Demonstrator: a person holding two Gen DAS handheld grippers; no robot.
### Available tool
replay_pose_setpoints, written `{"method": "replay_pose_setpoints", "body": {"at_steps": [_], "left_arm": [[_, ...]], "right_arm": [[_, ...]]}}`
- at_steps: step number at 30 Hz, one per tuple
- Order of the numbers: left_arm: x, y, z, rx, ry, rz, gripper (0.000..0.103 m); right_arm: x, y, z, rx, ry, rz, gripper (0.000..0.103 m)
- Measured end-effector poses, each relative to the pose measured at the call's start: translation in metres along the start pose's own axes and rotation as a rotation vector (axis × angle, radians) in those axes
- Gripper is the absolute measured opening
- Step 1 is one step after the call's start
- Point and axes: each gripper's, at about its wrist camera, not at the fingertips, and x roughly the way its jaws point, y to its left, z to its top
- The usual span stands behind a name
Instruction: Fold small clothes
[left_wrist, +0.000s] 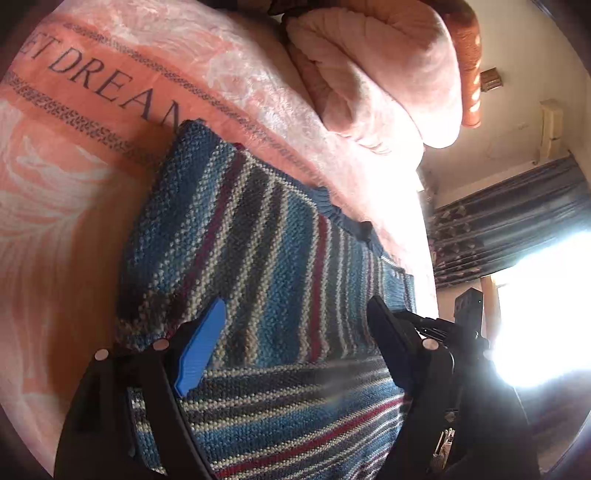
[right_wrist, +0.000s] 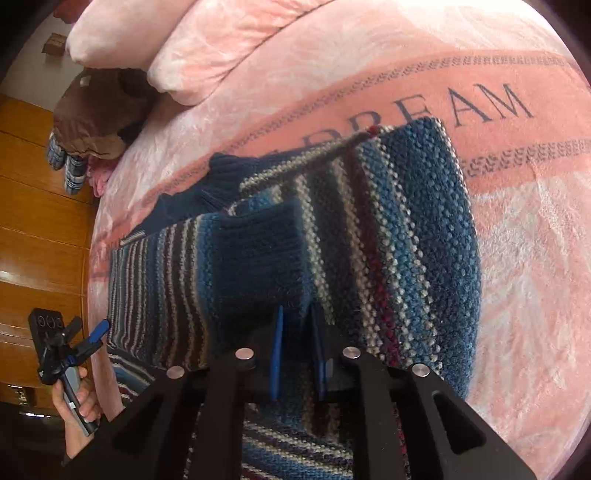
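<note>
While chunky striped knit sweater (right_wrist: 399, 236) drapes plush pink blanket (right_wrist: 517, 258), right gripper (right_wrist: 297, 350) jaws pinch its ribbed cuff, left gripper (left_wrist: 295, 332) jaws wide.

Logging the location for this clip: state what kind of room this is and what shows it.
Most likely a bedroom. A striped knit sweater lies on a bed covered by a pink blanket printed with "DREAM", a pink pillow sits at its head, and a patterned curtain hangs beside a bright window.

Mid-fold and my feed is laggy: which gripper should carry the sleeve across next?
Probably the right. The right gripper looks shut on the sleeve cuff of the striped sweater, while the left gripper is open above the sweater, holding nothing.
</note>
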Motion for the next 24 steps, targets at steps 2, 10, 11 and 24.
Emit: {"method": "replay_pose_setpoints", "body": {"at_steps": [2,10,11,24], "left_arm": [[-0.003,-0.010,0.015,0.028,-0.014,-0.043,0.078],[0.043,-0.009,0.081,0.016,0.022,-0.030,0.079],[0.053,-0.003,0.082,0.005,0.046,-0.005,0.079],[0.045,-0.010,0.009,0.130,0.193,-0.068,0.080]], "right_arm": [[-0.015,0.001,0.006,-0.006,-0.045,0.020,0.019],[0.009,0.006,0.047,0.070,-0.017,0.278,0.018],[0.021,0.003,0.049,0.093,0.011,0.274,0.017],[0.024,0.001,-0.006,-0.028,0.095,0.248,0.000]]}}
